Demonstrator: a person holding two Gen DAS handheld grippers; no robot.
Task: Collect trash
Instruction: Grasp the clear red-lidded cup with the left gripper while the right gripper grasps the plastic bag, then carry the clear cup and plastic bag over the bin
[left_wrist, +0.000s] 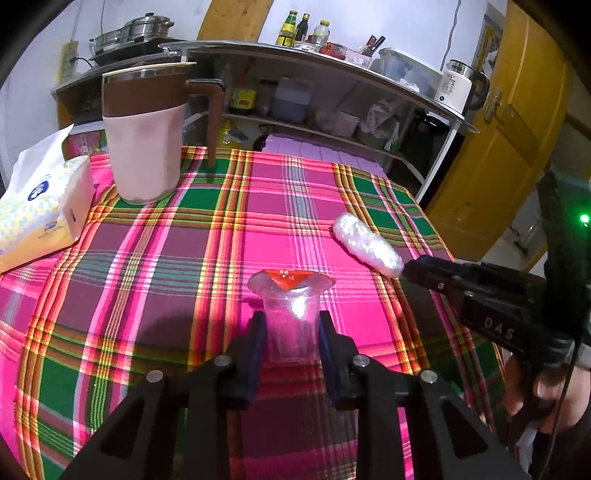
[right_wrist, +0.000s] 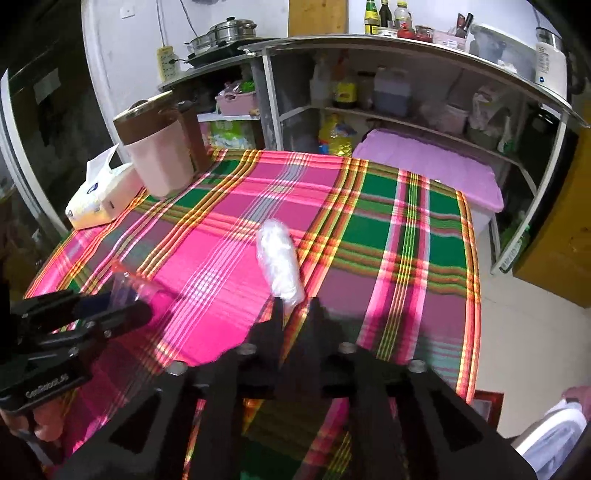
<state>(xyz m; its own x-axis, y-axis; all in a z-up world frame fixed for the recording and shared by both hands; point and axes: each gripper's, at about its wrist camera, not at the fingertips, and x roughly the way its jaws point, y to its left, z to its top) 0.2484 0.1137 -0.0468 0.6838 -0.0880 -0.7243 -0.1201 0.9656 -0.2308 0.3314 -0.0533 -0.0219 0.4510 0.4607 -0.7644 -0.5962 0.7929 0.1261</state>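
Both tongs on trash, mid-table.

L gripper has its fingers pressed on both sides of the clear cup, upright on the plaid cloth, red torn lid on top. R gripper is narrowed onto the near end of the white wrapper; looks pinched, tho partly hidden. Wrapper's long axis runs straight away from R tips, well right of cup, so R is nearer. Jug & tissue box sit far left.
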